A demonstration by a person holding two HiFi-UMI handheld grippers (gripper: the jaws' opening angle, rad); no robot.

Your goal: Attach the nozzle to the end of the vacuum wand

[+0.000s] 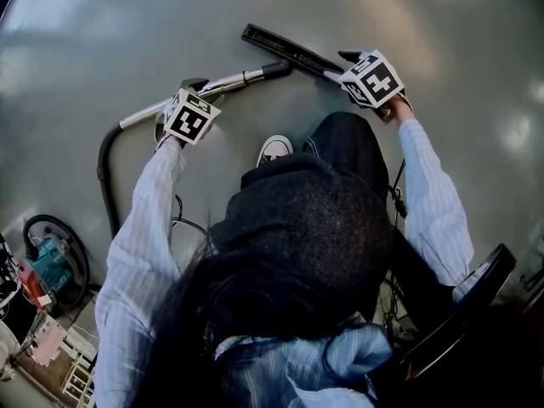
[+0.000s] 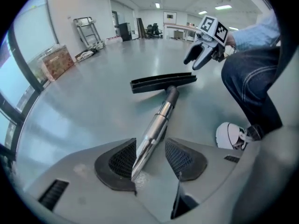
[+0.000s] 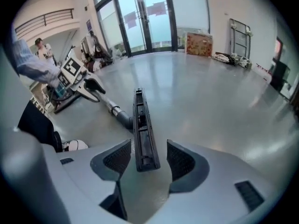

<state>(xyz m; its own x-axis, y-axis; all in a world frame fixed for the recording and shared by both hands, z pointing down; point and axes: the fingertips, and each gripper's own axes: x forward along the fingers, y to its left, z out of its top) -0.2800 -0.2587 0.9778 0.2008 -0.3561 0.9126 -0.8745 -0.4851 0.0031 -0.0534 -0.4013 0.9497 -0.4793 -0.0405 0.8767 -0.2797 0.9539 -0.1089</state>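
The chrome vacuum wand (image 1: 204, 86) lies on the grey floor, its dark end meeting the black flat nozzle (image 1: 289, 49). In the left gripper view the wand (image 2: 154, 127) runs up between the pads to the nozzle (image 2: 163, 82). My left gripper (image 1: 197, 92) hangs over the wand, open, with a gap beside the tube. My right gripper (image 1: 347, 65) is open above the nozzle's near end (image 3: 144, 139), with clear space on both sides. Each gripper shows in the other's view: the right gripper (image 2: 202, 55) and the left gripper (image 3: 91, 85).
A black hose (image 1: 104, 168) curves from the wand toward a teal machine (image 1: 51, 266) at lower left. The person's white shoe (image 1: 274, 149) and dark trouser leg (image 1: 353, 147) stand just behind the wand. Boxes (image 2: 56, 62) and a cart (image 2: 88, 29) sit far off by the wall.
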